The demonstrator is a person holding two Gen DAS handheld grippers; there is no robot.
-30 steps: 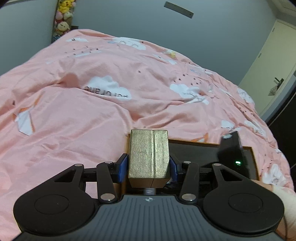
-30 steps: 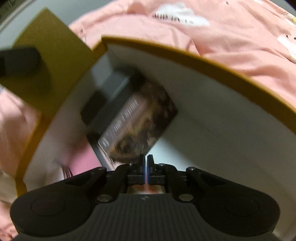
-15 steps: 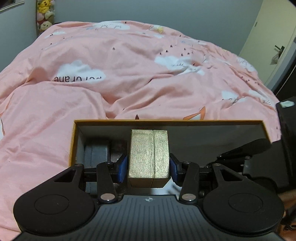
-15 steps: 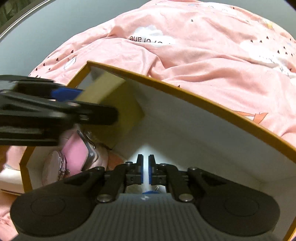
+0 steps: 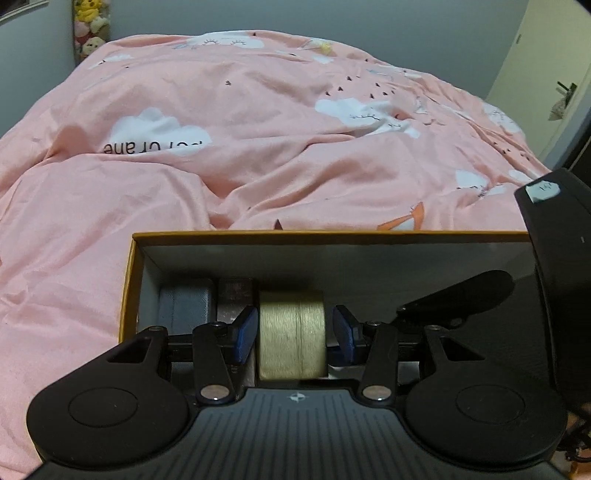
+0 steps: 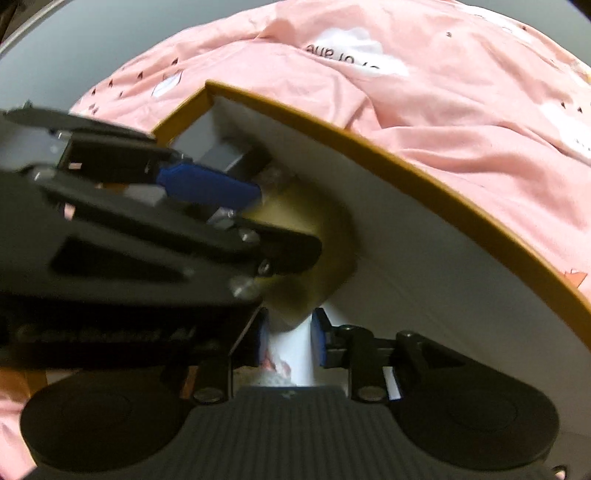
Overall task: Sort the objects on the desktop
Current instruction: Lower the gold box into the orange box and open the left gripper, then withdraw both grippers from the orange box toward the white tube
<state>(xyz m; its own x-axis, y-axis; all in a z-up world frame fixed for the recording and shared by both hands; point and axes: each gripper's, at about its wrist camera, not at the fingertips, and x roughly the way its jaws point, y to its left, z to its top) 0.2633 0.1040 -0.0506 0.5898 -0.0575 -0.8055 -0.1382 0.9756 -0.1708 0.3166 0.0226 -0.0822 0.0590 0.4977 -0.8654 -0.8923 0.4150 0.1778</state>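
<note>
the left gripper (image 5: 291,334), with black linkages and blue finger pads, reaches down into an open rectangular cardboard box with an orange-brown rim and pale inner walls (image 5: 332,233), and its fingers stand at a middling width with a gold, ribbed-paper-wrapped rectangular block (image 5: 291,334) between them; in the left wrist view a thin gap seems to show at each pad, so whether the pads press on the block cannot be told for sure. the block sits low inside the box, towards its left end, just beside a dark upright item (image 5: 236,295) and a grey-blue flat case (image 5: 186,304) that stands against the left wall. the right gripper (image 6: 287,341), also black with blue pads, points into the same box from the other side; its jaws are opening, narrow as yet, with nothing gripped, only the pale box floor and a blurred pinkish-white scrap (image 6: 275,365) showing in the gap. in the right wrist view the left gripper crosses the left of the picture, blurred, and the gold block (image 6: 325,240) lies under its fingers near the far wall. the box rests on a rumpled pink duvet printed with white clouds and small dark marks (image 5: 258,147), which fills the ground beyond. further off are a grey wall, a cream door (image 5: 546,92) at right, and soft toys (image 5: 90,26) at the top left corner.
</note>
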